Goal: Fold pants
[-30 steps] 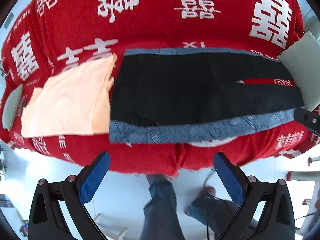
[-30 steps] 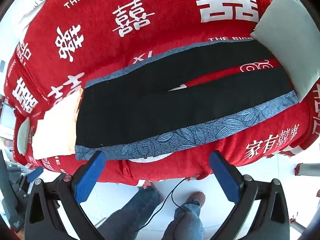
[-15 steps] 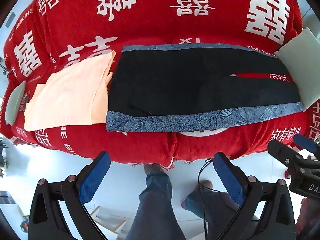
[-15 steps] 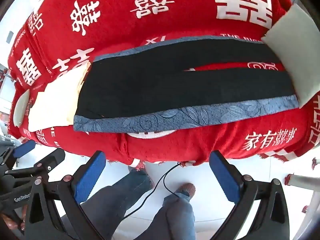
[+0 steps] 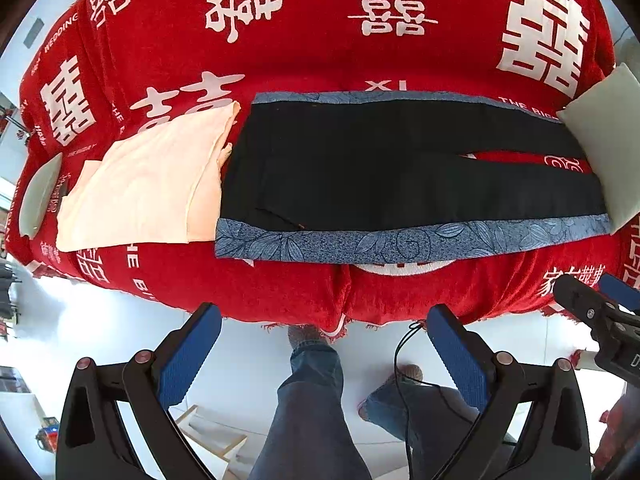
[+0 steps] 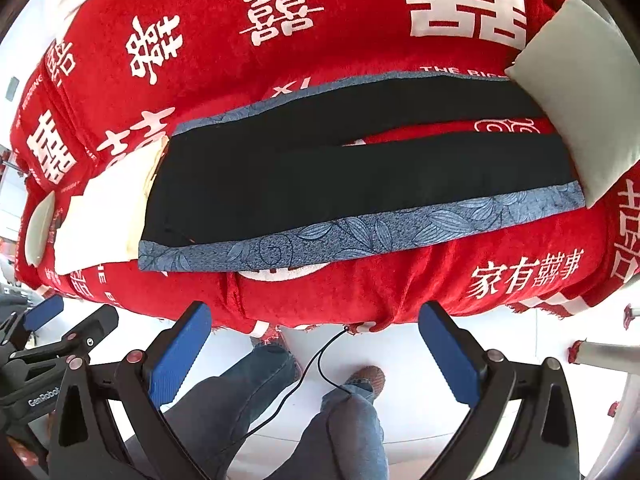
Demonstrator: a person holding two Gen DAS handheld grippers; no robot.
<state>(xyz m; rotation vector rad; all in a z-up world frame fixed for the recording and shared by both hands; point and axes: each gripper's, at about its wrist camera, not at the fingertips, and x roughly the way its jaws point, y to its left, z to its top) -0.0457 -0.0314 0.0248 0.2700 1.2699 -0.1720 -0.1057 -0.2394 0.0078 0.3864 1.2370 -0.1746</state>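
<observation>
Both grippers withdrawn from the bed, pants unfolded.
Left gripper [image 5: 324, 344] and right gripper [image 6: 314, 340] have backed off, jaws wide, empty; pants [image 5: 400, 172] lie flat — folding not begun.

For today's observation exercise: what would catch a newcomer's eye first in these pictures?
First, the bright red cover with big white characters. Across it lie black pants with blue leaf-patterned side bands, spread flat, a folded peach cloth at their waist end. Both grippers, left and right, hang open below the edge.

Black pants [image 5: 400, 176] with blue leaf-print trim, red white-lettered cover [image 5: 320, 40], peach cloth [image 5: 148, 188]
</observation>
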